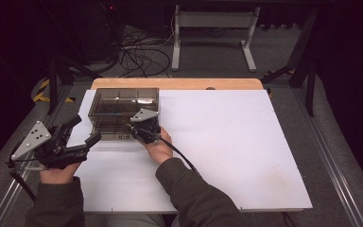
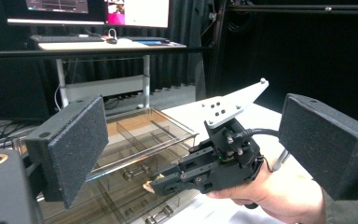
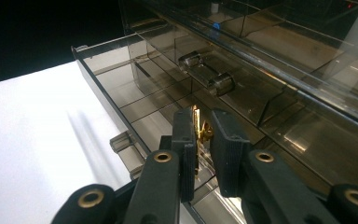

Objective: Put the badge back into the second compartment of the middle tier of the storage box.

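I have the right gripper (image 3: pixel 200 140) clenched on a small gold metal piece (image 3: pixel 196 125) over the open lower drawer (image 3: pixel 121 100) of the smoky clear plastic drawer box (image 1: pixel 123 101). Dropping it in is left. My left gripper (image 1: pixel 78 135) waits released, near left.

The tabletop (image 1: pixel 227 151) is seen from above and behind in the high view, at some distance, looking forward and down, with both forearms entering from the bottom edge. The left tool view is taken low and level along its own pads (image 2: pixel 77 149), facing across the box (image 2: pixel 144 135) towards the right tool (image 2: pixel 168 184) close by. The right tool view is set very near the box (image 3: pixel 242 93), looking steeply into an open drawer (image 3: pixel 121 88); the box is shared by all three views.
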